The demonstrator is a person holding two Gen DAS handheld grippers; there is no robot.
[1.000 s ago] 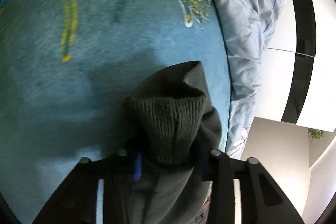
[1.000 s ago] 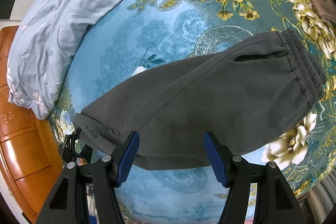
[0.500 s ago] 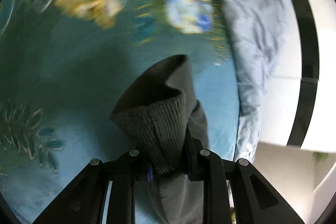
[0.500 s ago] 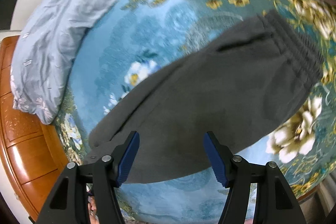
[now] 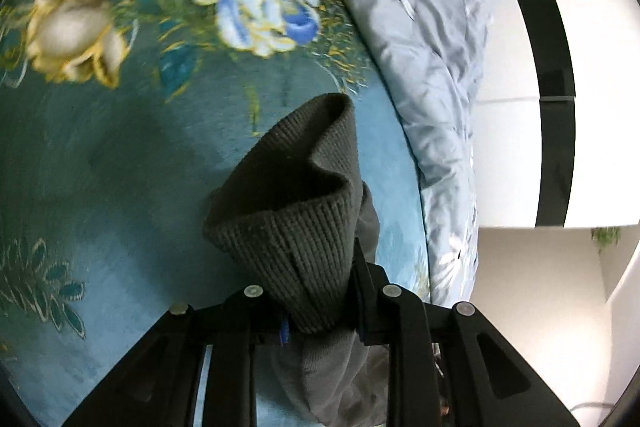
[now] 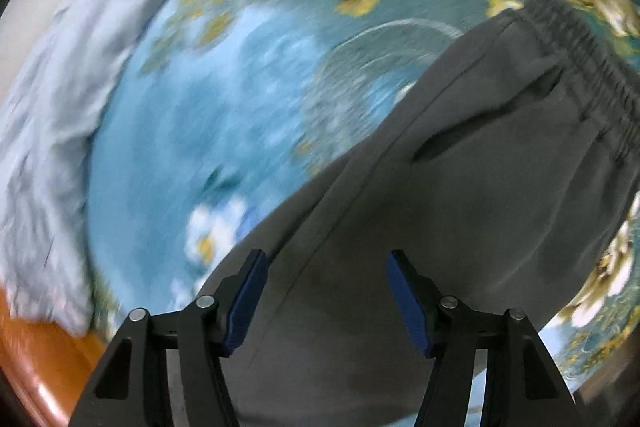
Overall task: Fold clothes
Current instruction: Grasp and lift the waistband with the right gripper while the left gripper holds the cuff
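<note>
Dark grey sweatpants [image 6: 460, 187] lie on a teal floral bedspread [image 6: 224, 115], with the elastic waistband [image 6: 592, 59] at the upper right and a pocket slit showing. My left gripper [image 5: 316, 311] is shut on the ribbed ankle cuff [image 5: 296, 227] of the pants and holds it lifted above the bedspread [image 5: 100, 167]. My right gripper [image 6: 326, 295] is open and empty, with its blue pads just above the middle of the pants leg.
A crumpled pale blue duvet [image 5: 420, 27] lies along the bed's edge and also shows in the right wrist view [image 6: 52, 99]. A wooden bed frame [image 6: 36, 359] is at the lower left. White and black cabinet panels [image 5: 552, 107] stand beyond the bed.
My left gripper closed on the cuff and lifted it across the bedspread. My right gripper moved in closer over the pants; the view is blurred by motion.
</note>
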